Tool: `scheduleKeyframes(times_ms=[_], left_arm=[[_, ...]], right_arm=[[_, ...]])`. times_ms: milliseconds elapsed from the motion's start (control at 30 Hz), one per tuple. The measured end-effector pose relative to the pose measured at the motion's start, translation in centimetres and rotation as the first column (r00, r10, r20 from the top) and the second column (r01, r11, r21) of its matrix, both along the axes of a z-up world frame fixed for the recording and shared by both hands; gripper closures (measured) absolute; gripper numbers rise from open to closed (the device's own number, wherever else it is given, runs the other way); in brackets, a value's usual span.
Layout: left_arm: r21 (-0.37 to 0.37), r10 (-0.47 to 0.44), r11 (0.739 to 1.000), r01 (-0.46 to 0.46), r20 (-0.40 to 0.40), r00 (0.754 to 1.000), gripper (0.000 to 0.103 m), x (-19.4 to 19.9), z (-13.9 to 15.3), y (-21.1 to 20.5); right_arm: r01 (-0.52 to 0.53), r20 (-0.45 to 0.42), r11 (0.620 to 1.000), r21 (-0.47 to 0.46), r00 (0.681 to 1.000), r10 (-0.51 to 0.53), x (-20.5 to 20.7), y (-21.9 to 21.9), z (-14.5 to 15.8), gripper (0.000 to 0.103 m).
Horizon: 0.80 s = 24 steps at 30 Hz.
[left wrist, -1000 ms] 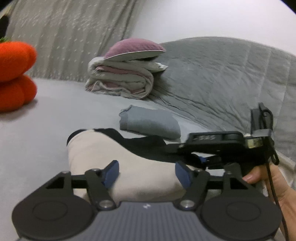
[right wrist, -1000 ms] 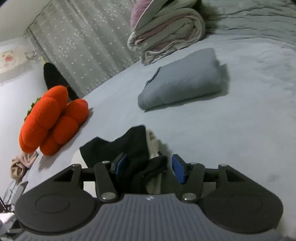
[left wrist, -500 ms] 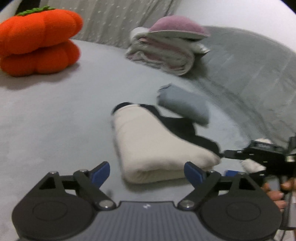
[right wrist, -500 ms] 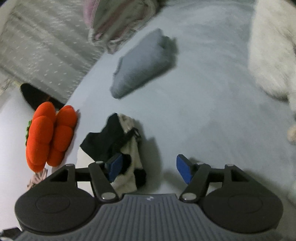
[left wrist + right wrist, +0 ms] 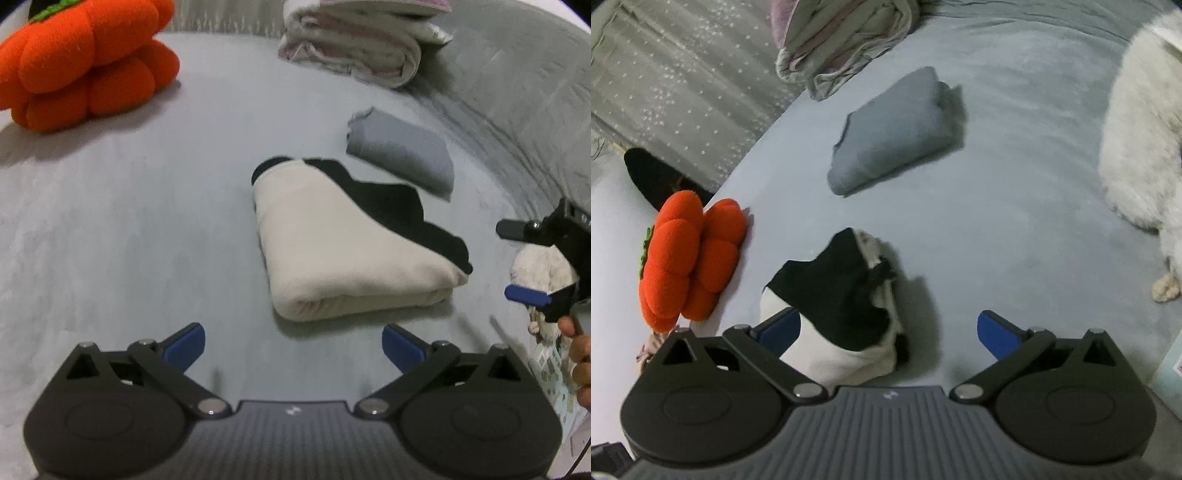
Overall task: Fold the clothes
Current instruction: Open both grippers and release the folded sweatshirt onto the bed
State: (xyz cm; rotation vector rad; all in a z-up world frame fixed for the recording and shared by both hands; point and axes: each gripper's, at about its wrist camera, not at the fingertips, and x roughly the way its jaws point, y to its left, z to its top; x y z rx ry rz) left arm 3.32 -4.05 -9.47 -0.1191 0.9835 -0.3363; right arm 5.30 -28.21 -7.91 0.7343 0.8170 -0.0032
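Observation:
A folded cream and black garment (image 5: 343, 243) lies on the grey bed (image 5: 129, 221). It also shows in the right wrist view (image 5: 842, 306). A folded grey garment (image 5: 402, 151) lies just beyond it, and shows in the right wrist view (image 5: 894, 129) too. My left gripper (image 5: 291, 341) is open and empty, raised above the bed in front of the cream garment. My right gripper (image 5: 886, 330) is open and empty, with the cream garment below its left finger. The right gripper also shows at the right edge of the left wrist view (image 5: 532, 262).
An orange pumpkin plush (image 5: 81, 59) sits at the far left. A stack of folded bedding (image 5: 362, 44) lies at the back by a grey quilted blanket (image 5: 517, 92). A white furry animal (image 5: 1145, 122) lies at the right of the bed. A curtain (image 5: 676, 85) hangs behind.
Both grippers let go of the cream and black garment, opened wide and drew back and up from it. The garment now lies folded on the bed.

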Motion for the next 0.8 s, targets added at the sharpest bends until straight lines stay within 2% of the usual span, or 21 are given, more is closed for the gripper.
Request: scheduleKeyframes(times_ms=[133, 300, 400, 667, 700, 733, 800], left_arm=[[-0.018, 0.014, 1.000, -0.016, -0.093, 0.996, 0.001, 1.5, -0.7, 0.3], [0.024, -0.008, 1.000, 0.011, -0.115, 0.993, 0.001, 2.7, -1.6, -0.1], [0.007, -0.025, 1.000, 0.027, -0.136, 0.990, 0.001, 3.8, -2.2, 0.0], [-0.174, -0.021, 0.985, -0.014, -0.201, 0.979, 0.001, 7.6, -3.6, 1.9], [-0.197, -0.029, 0.980, -0.011, -0.196, 0.980, 0.001, 7.9, -3.8, 1.9], [-0.219, -0.035, 0.976, -0.008, -0.192, 0.981, 0.001, 8.1, -3.9, 2.0], [-0.265, -0.046, 0.964, -0.007, -0.192, 0.980, 0.001, 8.4, -4.1, 2.2]], right_arm=[[-0.001, -0.025, 1.000, -0.021, 1.000, 0.000, 0.9, 0.7, 0.3, 0.000], [-0.007, -0.043, 1.000, -0.019, 0.999, 0.006, 1.6, 0.8, -0.5, 0.000], [0.011, -0.077, 1.000, 0.003, 0.997, -0.011, 2.0, 0.3, -1.8, 0.000], [-0.026, -0.077, 0.994, 0.105, 0.996, 0.034, 4.4, -0.2, -3.6, 0.001], [-0.029, -0.084, 0.992, 0.120, 0.996, 0.040, 4.8, -0.2, -4.0, 0.005], [-0.033, -0.091, 0.990, 0.136, 0.995, 0.045, 5.1, -0.2, -4.3, 0.013], [-0.039, -0.095, 0.983, 0.180, 0.994, 0.057, 5.8, -0.2, -5.1, 0.020]])
